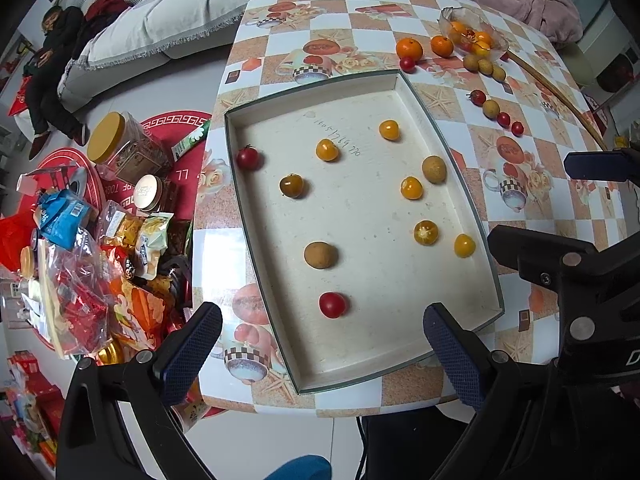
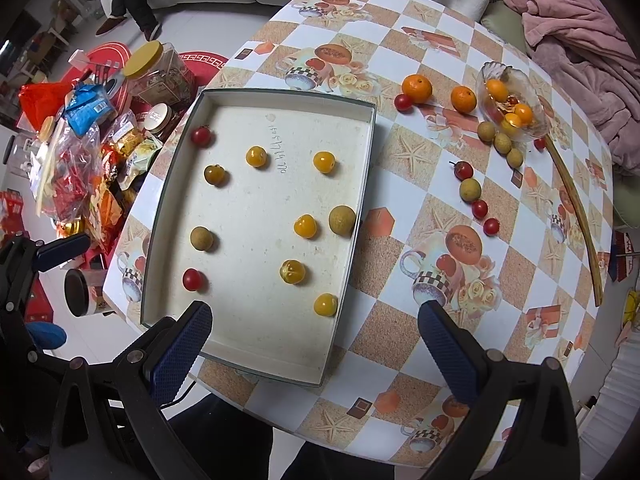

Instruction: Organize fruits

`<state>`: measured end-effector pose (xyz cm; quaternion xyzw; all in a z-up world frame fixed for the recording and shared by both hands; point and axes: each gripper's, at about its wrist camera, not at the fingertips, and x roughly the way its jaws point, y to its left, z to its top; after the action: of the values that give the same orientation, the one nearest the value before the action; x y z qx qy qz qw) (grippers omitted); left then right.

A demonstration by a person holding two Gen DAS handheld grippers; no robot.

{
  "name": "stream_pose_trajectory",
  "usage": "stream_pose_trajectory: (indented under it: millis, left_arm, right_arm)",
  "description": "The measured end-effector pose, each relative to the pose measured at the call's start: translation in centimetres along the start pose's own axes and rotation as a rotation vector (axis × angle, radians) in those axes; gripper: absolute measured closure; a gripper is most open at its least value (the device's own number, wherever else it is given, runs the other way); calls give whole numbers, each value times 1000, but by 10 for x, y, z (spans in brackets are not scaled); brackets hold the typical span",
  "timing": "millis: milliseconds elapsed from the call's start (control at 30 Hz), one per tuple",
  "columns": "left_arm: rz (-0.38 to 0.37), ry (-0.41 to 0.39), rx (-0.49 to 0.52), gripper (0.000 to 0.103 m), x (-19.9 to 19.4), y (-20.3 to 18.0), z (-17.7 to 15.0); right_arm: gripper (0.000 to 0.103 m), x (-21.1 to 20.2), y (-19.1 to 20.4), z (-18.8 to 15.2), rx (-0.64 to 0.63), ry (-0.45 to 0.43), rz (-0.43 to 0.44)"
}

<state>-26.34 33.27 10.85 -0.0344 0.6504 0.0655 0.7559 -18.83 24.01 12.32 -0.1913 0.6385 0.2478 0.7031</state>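
A shallow white tray (image 1: pixel 460 168) (image 2: pixel 360 184) lies on the checkered table. In it are several small fruits: red cherry tomatoes (image 1: pixel 332 305) (image 2: pixel 193 279), yellow-orange kumquats (image 1: pixel 411 188) (image 2: pixel 305 226) and brown longans (image 1: pixel 320 255) (image 2: pixel 342 220). More fruit lies outside the tray on the table: two tangerines (image 1: pixel 409 49) (image 2: pixel 417 88), tomatoes and longans (image 2: pixel 470 190). A glass dish (image 1: pixel 472 32) (image 2: pixel 512 104) holds more fruit. My left gripper (image 1: pixel 320 352) is open and empty over the tray's near edge. My right gripper (image 2: pixel 316 352) is open and empty over the tray's near right corner.
A low red table at the left carries snack bags (image 1: pixel 80 264) (image 2: pixel 80 152) and jars (image 1: pixel 120 144) (image 2: pixel 160 72). A thin wooden stick (image 2: pixel 576 216) lies at the table's right. A pink blanket (image 2: pixel 580 40) and a sofa are behind. A person sits at far left (image 1: pixel 52 60).
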Motion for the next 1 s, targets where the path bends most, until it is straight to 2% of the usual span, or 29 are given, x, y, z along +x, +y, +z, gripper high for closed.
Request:
stream_pose_trajectory:
  millis: [1000]
  left_arm:
    - [2,5,10,2,1,-6,0]
  right_arm:
    - [0,1,1,1,2,1,-2]
